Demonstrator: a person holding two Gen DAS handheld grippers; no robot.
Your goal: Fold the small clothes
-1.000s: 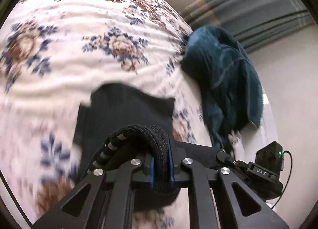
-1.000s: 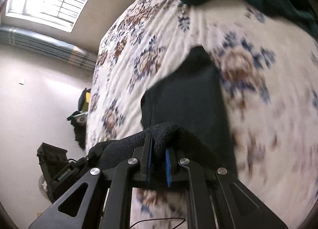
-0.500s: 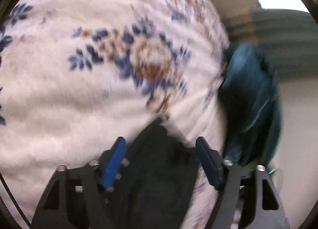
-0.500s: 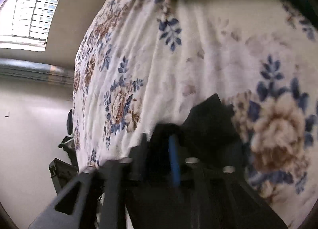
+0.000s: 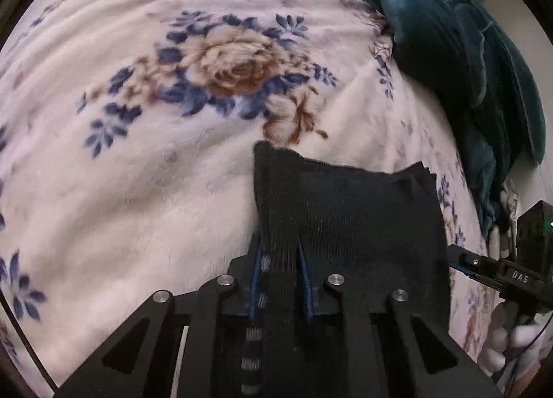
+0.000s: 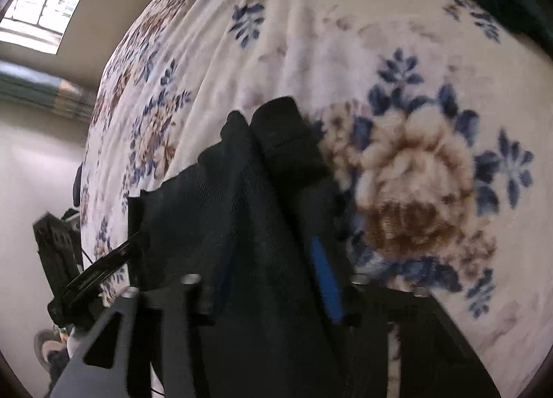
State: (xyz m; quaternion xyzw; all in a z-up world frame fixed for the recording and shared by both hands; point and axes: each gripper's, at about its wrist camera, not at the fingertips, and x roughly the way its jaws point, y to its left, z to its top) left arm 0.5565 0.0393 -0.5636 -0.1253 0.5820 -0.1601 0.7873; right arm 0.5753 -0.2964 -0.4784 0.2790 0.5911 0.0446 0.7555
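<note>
A small black garment (image 5: 349, 211) lies on the bed over a floral blanket (image 5: 145, 163), bunched at its near edge where both pairs of tongs meet it. In the left wrist view the cloth spreads from the tongs toward twelve and two o'clock, its far hem running roughly level across the blanket, a folded corner sticking up at about eleven o'clock from the tips. The left tongs (image 5: 279, 259) are clamped tight on a ribbed strip of the garment: the fabric runs straight down between the two blue pads, pinched thin. In the right wrist view the same black garment (image 6: 221, 197) rises from the tongs toward eleven and twelve o'clock, with a thicker rolled band of it at twelve. The right tongs (image 6: 276, 280) are part-way apart and closing, with cloth lying between the blue pads; the picture is blurred, and the pads do not plainly press on the fabric. The right tongs also appear at three o'clock in the left wrist view, touching the garment's side edge. A big brown rose with blue leaves is printed on the blanket at eleven o'clock from the garment in the left wrist view. A dark teal blanket (image 5: 459, 63) is heaped at the bed's edge at one to two o'clock. A window (image 6: 45, 0) shows at ten o'clock in the right wrist view.
</note>
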